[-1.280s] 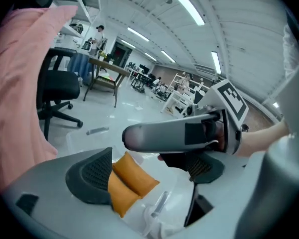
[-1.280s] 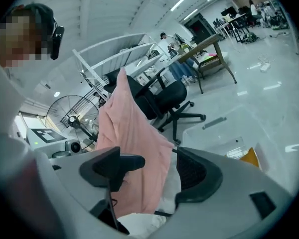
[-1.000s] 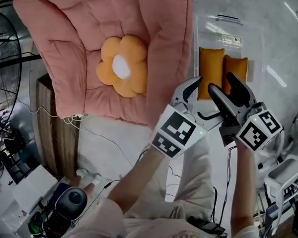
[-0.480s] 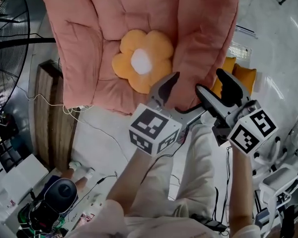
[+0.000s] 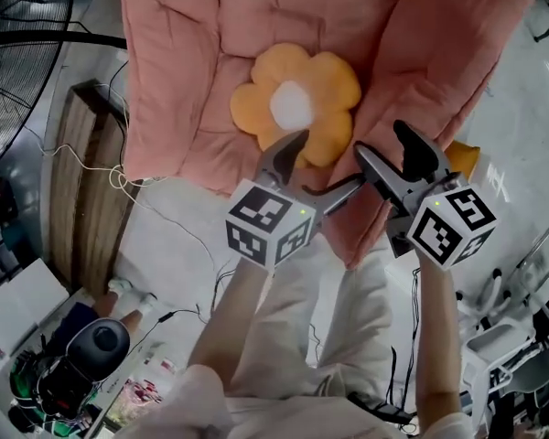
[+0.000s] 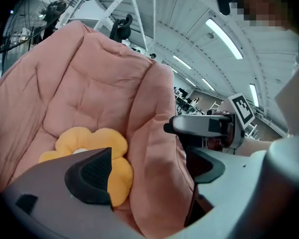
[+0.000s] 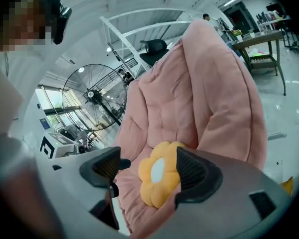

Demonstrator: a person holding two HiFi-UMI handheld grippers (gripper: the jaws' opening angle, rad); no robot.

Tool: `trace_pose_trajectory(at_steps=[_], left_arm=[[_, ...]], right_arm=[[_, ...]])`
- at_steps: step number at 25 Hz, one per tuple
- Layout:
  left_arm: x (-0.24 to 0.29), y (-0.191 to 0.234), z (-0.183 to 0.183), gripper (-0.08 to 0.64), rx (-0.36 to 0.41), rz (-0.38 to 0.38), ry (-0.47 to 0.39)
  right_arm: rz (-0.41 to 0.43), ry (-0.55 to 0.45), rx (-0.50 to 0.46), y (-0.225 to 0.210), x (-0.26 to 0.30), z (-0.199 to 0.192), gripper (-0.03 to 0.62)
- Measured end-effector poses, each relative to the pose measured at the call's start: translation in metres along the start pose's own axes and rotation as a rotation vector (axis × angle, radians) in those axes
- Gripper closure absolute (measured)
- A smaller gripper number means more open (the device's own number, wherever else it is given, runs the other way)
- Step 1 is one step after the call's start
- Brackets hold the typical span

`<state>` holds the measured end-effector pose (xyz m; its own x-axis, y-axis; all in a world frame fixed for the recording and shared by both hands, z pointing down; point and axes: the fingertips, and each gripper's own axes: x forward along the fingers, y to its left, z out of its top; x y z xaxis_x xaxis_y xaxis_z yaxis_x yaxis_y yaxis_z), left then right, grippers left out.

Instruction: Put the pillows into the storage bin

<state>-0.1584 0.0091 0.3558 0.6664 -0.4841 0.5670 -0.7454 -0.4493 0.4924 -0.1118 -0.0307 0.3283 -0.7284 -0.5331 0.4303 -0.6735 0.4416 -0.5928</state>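
An orange flower-shaped pillow (image 5: pixel 296 106) with a white centre lies in the hollow of a big pink padded seat cushion (image 5: pixel 192 71). My left gripper (image 5: pixel 322 161) is open just below the pillow's lower edge, with nothing between its fingers. My right gripper (image 5: pixel 387 143) is open beside it to the right, over the cushion's right bolster. In the left gripper view the flower pillow (image 6: pixel 89 146) sits behind the left pad, and the pink bolster (image 6: pixel 157 153) fills the gap. In the right gripper view the flower pillow (image 7: pixel 158 176) shows between the open fingers, farther off. A corner of an orange pillow (image 5: pixel 464 160) peeks out at the right.
A large black floor fan (image 5: pixel 18 44) stands at the left, also seen as the fan (image 7: pixel 92 103) in the right gripper view. A wooden board (image 5: pixel 91 199) and loose cables (image 5: pixel 165 218) lie beside the cushion. Dark equipment (image 5: pixel 82 364) sits at the lower left. White frames stand at the lower right.
Both grippers have moved left from the two orange pillows to the flower pillow on the pink cushion. The orange pillows are now almost hidden behind the bolster. Both stay open.
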Motion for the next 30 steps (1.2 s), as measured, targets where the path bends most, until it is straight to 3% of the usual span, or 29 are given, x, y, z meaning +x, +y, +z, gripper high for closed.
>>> trace_pose_trajectory(at_steps=[7, 12, 16, 19, 24, 30], left_arm=[[-0.008, 0.068, -0.028, 0.083, -0.073, 0.077, 0.045], [-0.005, 0.136, -0.064, 0.081, -0.059, 0.169, 0.170], [-0.003, 0.169, -0.098, 0.081, -0.072, 0.198, 0.260], [-0.002, 0.185, -0.119, 0.126, -0.033, 0.223, 0.310], [0.010, 0.194, -0.158, 0.110, 0.004, 0.201, 0.439], [0.030, 0.197, -0.175, 0.115, 0.030, 0.175, 0.496]], right_arm=[[-0.106, 0.116, -0.075, -0.012, 0.048, -0.017, 0.230], [-0.168, 0.193, -0.135, -0.018, 0.099, -0.022, 0.229], [-0.249, 0.213, -0.167, -0.028, 0.125, -0.019, 0.225], [-0.289, 0.252, -0.206, -0.037, 0.147, -0.021, 0.222], [-0.338, 0.263, -0.225, -0.045, 0.171, -0.017, 0.218], [-0.404, 0.328, -0.298, -0.064, 0.190, -0.030, 0.202]])
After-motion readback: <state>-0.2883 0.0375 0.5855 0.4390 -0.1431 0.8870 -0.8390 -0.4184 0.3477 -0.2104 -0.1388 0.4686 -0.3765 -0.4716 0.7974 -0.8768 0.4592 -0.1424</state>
